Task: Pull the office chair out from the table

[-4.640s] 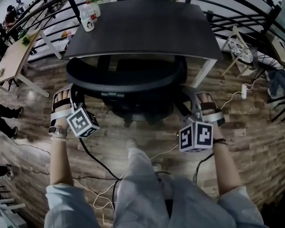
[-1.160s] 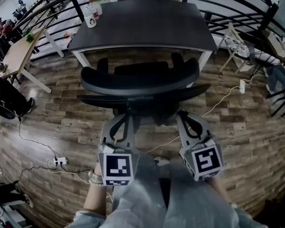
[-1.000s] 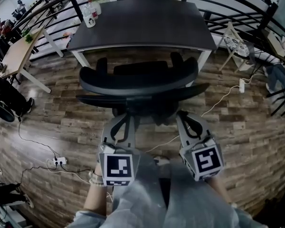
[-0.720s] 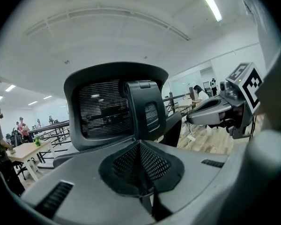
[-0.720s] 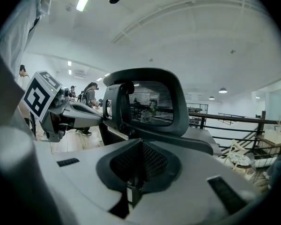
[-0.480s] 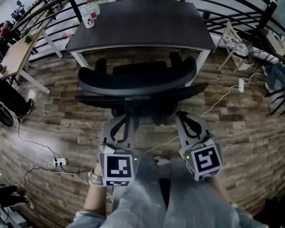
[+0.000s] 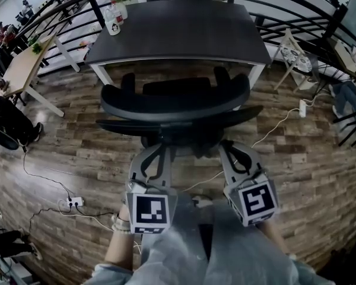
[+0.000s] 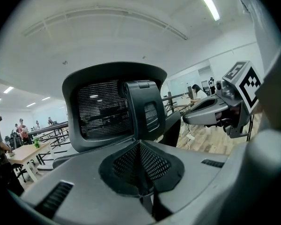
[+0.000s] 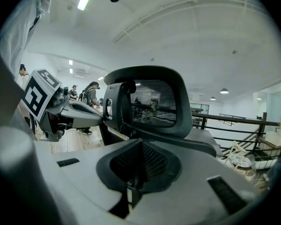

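The fingers of the left gripper are pressed together and hold nothing. The right gripper is the same. Both are near the office chair but do not hold it. The chair stands out on the floor, apart from the bench. The pulling looks done.

Blocked straight ahead by office chair — table just beyond it. Open wood floor to left and right, crossed by loose cables.
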{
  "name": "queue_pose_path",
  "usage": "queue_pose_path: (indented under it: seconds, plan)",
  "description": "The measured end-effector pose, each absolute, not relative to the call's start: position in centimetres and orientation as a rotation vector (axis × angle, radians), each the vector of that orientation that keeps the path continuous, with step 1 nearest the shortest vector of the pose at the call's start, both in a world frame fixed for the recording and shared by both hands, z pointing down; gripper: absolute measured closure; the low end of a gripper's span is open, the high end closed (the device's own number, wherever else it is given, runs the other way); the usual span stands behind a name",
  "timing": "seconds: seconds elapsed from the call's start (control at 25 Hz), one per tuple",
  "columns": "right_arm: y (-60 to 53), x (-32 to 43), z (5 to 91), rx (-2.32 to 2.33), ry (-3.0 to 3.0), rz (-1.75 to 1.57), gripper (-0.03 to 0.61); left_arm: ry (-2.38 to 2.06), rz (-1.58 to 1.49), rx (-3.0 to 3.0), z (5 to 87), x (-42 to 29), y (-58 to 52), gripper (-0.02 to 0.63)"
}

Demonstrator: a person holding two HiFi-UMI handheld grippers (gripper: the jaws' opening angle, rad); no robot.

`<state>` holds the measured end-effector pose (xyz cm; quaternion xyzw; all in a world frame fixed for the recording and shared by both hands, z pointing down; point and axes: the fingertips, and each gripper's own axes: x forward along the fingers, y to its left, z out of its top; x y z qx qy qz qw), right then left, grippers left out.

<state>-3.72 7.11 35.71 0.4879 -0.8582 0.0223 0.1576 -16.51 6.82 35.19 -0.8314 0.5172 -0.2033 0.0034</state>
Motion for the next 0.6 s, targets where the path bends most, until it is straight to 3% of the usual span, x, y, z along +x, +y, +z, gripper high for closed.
queue_pose_path:
  seconds: [0.6]
  plan:
    - [7.47,-4.06,35.81,1.387,-2.45,0.065,0.575,1.612,-0.64,-2.597,35.02,-16.45,6.76,0.611]
